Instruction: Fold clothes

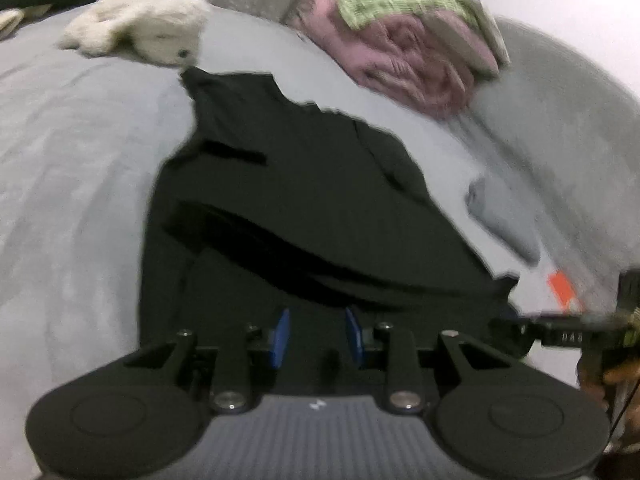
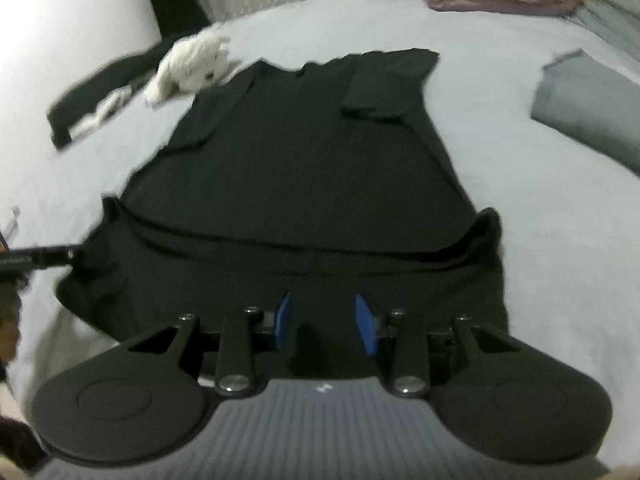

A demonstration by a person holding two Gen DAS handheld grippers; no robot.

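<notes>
Home bedroom, grey-sheeted bed, plush toy

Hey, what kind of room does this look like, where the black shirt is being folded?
Most likely a bedroom: the black shirt lies on a bed with a grey sheet, a white plush toy sits beside it, and pink bedding is piled at the far edge.

Black tongs, blue pads, silver screws, round black discs, ribbed grey housing.

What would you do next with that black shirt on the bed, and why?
Probably close both grippers, left gripper and right gripper, on the near edge of the black shirt, then carry it toward the collar. Sleeves look already folded in, and both sets of jaws stand apart.
</notes>
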